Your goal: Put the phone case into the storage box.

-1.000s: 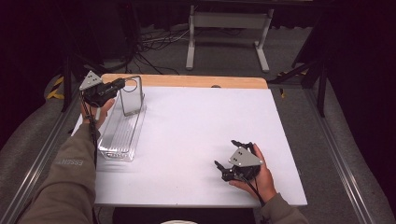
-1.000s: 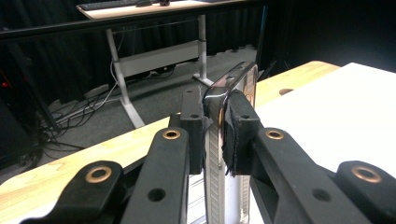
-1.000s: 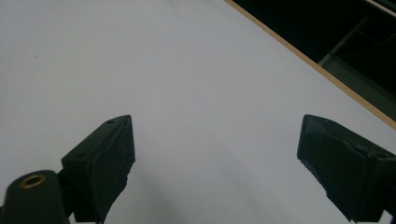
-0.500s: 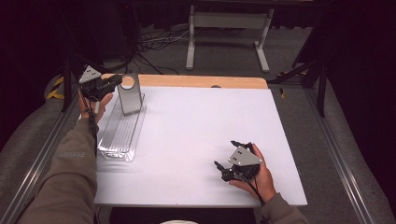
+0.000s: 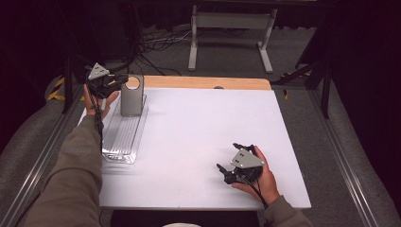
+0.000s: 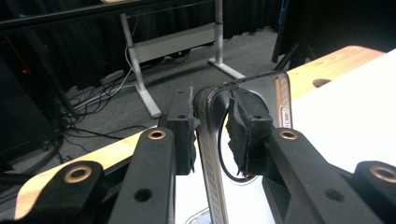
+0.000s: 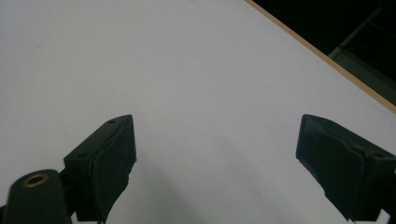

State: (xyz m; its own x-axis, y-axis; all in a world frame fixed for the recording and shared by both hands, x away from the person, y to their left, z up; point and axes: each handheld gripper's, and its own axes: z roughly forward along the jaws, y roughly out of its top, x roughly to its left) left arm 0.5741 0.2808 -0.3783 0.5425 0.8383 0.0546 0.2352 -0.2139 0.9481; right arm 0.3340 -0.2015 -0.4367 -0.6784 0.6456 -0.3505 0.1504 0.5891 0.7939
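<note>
— Left gripper point(image 5: 122, 80)?
— Clamped on the grey panel point(image 5: 132, 99), high up by a top corner. Pinched only its thin edge point(image 6: 210, 140) between the pads point(image 6: 250, 128).
— And the panel?
— Stood upright at the far end of the clear tray point(image 5: 120, 137), at the table's point(image 5: 198, 123) far left. Touched the tray along the bottom; couldn't tell whether hinged there or just resting.
— Right gripper point(image 5: 227, 156)?
— Lay low over bare table near the front right, jaws wide apart, holding nothing. Well apart from the tray, so no help there.
— Could go wrong how?
— Probably a slip first. Looked a narrow bite on a smooth, rounded edge, off to one corner, so any twist of the wrist could have swung the panel round in the pads or popped it free.
— Then?
— Would likely have dropped flat into the tray or off its left side, close to the table edge.
— Anything with the tray?
— Seemed light and unheld. Could have been dragged or tipped by a pull on the panel, if joined. Might also have flexed and sprung the panel out under a hard squeeze.
— Safest guess?
— Needed a slow, straight move and perhaps the right gripper brought over to steady the tray.
</note>
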